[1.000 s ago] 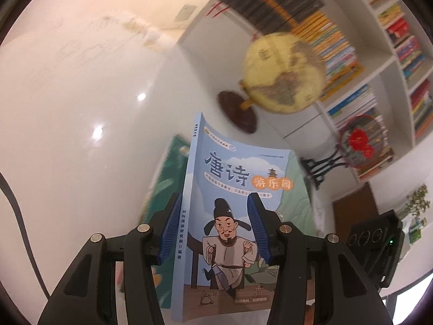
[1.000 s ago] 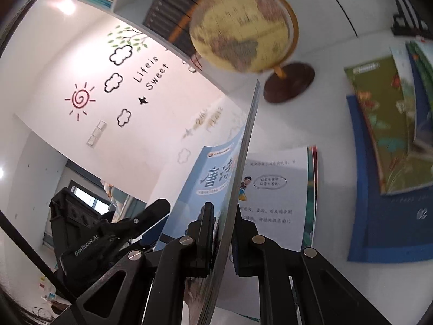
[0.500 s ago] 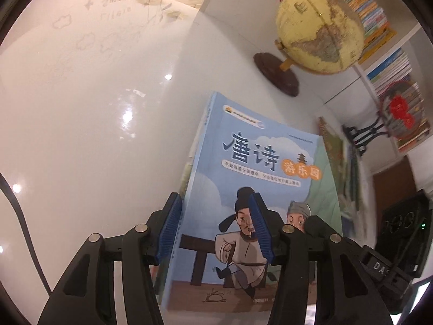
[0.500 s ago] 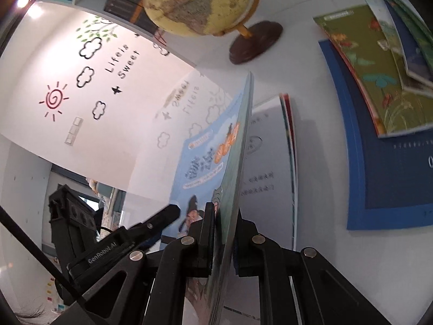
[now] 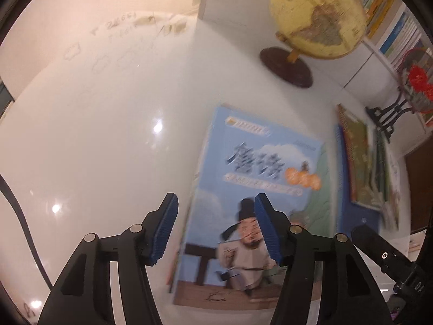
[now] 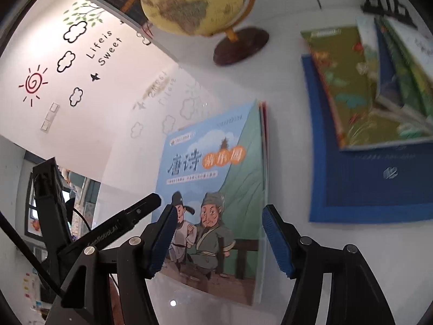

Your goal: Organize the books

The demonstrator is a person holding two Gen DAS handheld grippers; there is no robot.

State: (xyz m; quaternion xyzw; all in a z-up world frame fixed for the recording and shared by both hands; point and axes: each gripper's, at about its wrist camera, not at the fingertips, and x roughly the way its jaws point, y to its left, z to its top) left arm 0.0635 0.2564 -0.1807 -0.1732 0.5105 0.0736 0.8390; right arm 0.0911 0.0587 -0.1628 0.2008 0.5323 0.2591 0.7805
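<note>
Nearest, both pairs of jaws are opening and gripping nothing: the left gripper [image 5: 216,227] is hanging above the table with its blue pads [image 5: 165,230] set apart over the near left edge of the light-blue picture book [image 5: 251,189], and the right gripper [image 6: 219,238] is spreading wide over the same book's near end, its pads clear of the cover. That book is lying flat, cover up, on the glossy white table [image 5: 108,149], resting on at least one other thin book whose red edge [image 6: 263,124] is peeking out along its right side. Judging by its thin profile, it is probably handling as a light, floppy paperback with a slick cover on a slick tabletop, so it is likely sliding rather than lifting if pushed; the safest hold is looking like a pinch across the spine side or a near corner, with the second gripper steadying the free edge against sagging. Farther right, a loose fan of books [image 6: 379,94] is sprawling over a dark-blue cover [image 6: 379,189]. Beyond, a globe [image 5: 316,16] is standing on its dark round base. Only the right wrist view is showing the red edge underneath, the wall decals and the left tool's finger [image 6: 127,214] reaching in; only the left view is showing the bookshelf [image 5: 395,27] and the red ornament on its black stand [image 5: 416,81].
</note>
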